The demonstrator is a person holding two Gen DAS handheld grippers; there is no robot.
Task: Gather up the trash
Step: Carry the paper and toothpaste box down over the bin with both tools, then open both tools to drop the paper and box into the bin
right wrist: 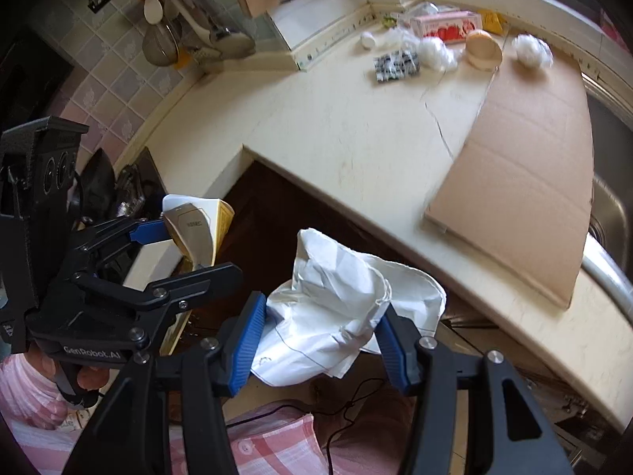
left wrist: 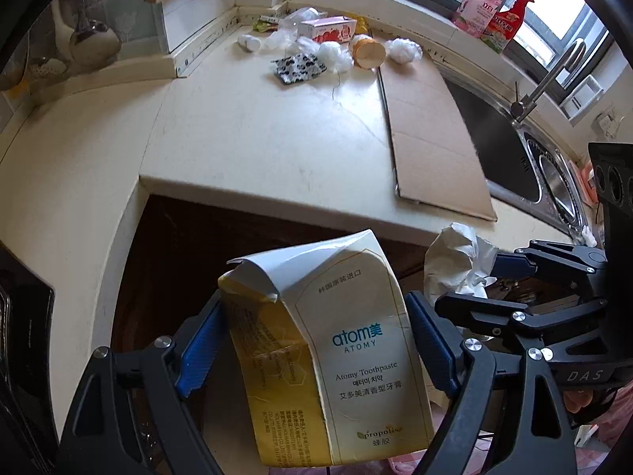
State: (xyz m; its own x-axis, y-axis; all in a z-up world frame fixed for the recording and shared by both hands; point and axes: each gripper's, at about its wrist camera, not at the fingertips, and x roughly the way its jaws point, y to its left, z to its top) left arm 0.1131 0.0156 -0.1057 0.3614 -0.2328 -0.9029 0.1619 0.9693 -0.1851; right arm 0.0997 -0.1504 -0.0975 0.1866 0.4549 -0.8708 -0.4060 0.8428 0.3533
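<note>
A cream kitchen counter (left wrist: 277, 126) wraps round a corner under a window, with a flat cardboard sheet (left wrist: 431, 134) lying on it beside the steel sink (left wrist: 510, 166). Both grippers hang off the counter's front edge, over the dark cabinet front below it.

The left gripper (left wrist: 316, 340) is clamped on a crushed yellow and white toothpaste box (left wrist: 336, 356), its blue pads pressed against the box's two sides with the jaws spread wide. The right gripper (right wrist: 316, 328) is closed on a crumpled white paper (right wrist: 336, 308), the pads set about halfway apart and biting into the wad.

At the counter's far corner, beyond the cardboard sheet's end, more trash remains: a paper cup (left wrist: 370, 51) on its side, white wads (left wrist: 403, 51), a pink carton (left wrist: 328, 27) and a black and white patterned wrapper (left wrist: 298, 67), all near one another.

The left wrist view alone shows the tap (left wrist: 550, 79) behind the sink and the pink bottles (left wrist: 482, 8) on the sill. The right wrist view alone shows utensils (right wrist: 158, 19) hanging on a tiled wall left of the counter, a pink checked garment (right wrist: 273, 443) below, and what may be a stove, too dark to tell.
</note>
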